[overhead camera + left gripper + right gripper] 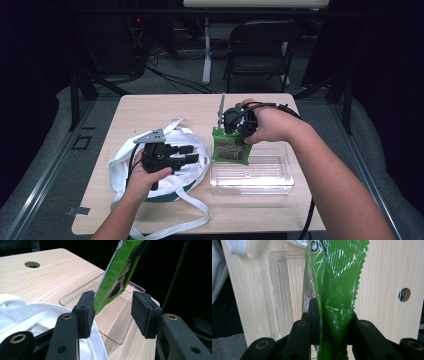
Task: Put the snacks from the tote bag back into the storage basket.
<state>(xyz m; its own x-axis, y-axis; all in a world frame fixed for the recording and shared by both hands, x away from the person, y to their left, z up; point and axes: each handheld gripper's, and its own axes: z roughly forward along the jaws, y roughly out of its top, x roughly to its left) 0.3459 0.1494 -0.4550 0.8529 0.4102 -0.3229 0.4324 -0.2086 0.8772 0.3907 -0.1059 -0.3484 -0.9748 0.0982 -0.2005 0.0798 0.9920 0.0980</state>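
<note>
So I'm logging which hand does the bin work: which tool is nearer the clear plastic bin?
Right. The right tool holds the green snack packet over the clear plastic bin; the left tool sits beside it, over the white bag.

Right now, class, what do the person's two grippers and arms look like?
Both grippers are black, each with two blocky black jaws and brass-ringed holes. The left gripper carries a grey three-cornered plate on top; a black cable trails from the right gripper. The forearms are bare, with no sleeves in sight.

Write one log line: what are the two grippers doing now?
right gripper: shut on green packet above clear tray | left gripper: open, over white bag
</note>
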